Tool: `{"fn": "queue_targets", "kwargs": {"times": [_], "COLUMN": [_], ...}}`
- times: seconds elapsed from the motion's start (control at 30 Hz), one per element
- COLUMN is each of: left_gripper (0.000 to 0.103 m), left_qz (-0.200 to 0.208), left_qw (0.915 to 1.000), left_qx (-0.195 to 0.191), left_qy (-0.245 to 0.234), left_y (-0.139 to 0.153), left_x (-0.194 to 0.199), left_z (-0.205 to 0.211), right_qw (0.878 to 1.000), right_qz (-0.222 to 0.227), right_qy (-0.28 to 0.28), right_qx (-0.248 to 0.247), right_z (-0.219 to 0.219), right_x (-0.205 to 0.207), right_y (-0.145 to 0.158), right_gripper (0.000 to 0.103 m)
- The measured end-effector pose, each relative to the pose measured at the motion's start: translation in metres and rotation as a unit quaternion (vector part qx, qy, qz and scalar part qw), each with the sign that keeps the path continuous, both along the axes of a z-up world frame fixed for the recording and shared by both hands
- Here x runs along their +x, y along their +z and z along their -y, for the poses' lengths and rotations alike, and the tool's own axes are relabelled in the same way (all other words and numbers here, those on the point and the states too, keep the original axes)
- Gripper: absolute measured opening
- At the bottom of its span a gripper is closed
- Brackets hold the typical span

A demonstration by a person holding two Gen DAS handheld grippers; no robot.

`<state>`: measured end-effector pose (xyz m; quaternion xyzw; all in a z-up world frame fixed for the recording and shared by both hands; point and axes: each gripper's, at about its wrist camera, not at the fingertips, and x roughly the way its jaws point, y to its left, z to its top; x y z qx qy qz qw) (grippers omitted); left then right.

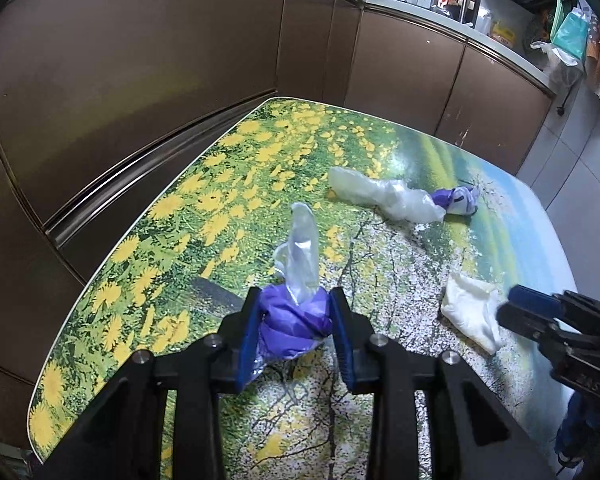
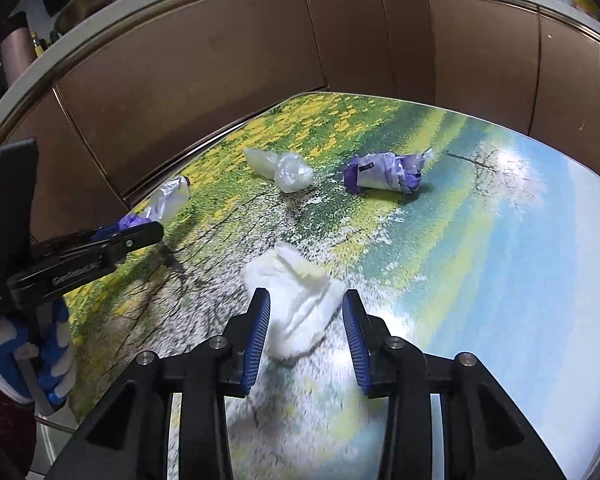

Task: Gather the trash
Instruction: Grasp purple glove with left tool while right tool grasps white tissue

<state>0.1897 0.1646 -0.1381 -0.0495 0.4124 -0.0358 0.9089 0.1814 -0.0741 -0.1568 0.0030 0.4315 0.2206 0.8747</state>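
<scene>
My right gripper [image 2: 305,322] stands with jaws apart astride the white tissue [image 2: 296,304] on the table [image 2: 480,264], its long axis running away between them; left gripper [image 1: 294,320] clamps the purple wrapper [image 1: 292,320].

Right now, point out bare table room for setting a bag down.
Free: the sky-blue end of the table, right of the white tissue, below the purple wrapper. Crowded: the middle, around the clear plastic bag.

Table [image 2: 500,240] with printed meadow-and-sky top. On it: white crumpled tissue [image 2: 300,300] near front, clear plastic wad [image 2: 284,170] and purple-white wrapper [image 2: 384,174] further back, well apart.
</scene>
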Motion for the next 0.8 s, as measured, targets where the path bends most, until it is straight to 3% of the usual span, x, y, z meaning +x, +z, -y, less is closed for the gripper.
{"fn": "queue_targets", "kwargs": {"times": [0.27, 0.33, 0.37, 0.4, 0.57, 0.8], "left_gripper": [0.031, 0.031, 0.031, 0.031, 0.031, 0.031], "left_qz": [0.003, 0.003, 0.003, 0.003, 0.006, 0.016], "left_qw": [0.9999, 0.9998, 0.9998, 0.9998, 0.9999, 0.9998], "left_qx": [-0.014, -0.015, -0.014, -0.014, -0.014, -0.011], "left_qy": [-0.01, -0.011, -0.011, -0.01, -0.009, -0.005], "left_y": [-0.003, -0.004, -0.004, -0.004, 0.0, 0.013], "left_x": [0.0, -0.001, -0.001, -0.002, -0.01, -0.024], "left_z": [0.002, 0.003, 0.003, 0.004, 0.002, 0.002], "right_qw": [0.999, 0.999, 0.999, 0.998, 0.998, 0.999], "right_qz": [0.001, 0.001, 0.003, 0.004, 0.013, 0.028], "right_qy": [0.015, 0.02, 0.024, 0.027, 0.039, 0.035], "right_qx": [-0.03, -0.04, -0.045, -0.049, -0.052, -0.03], "right_z": [-0.019, -0.021, -0.022, -0.023, -0.025, -0.011], "right_x": [0.018, 0.016, 0.015, 0.014, 0.001, -0.021], "right_y": [-0.011, -0.014, -0.015, -0.016, -0.014, 0.003], "right_gripper": [0.045, 0.033, 0.015, 0.006, 0.0, 0.0]}}
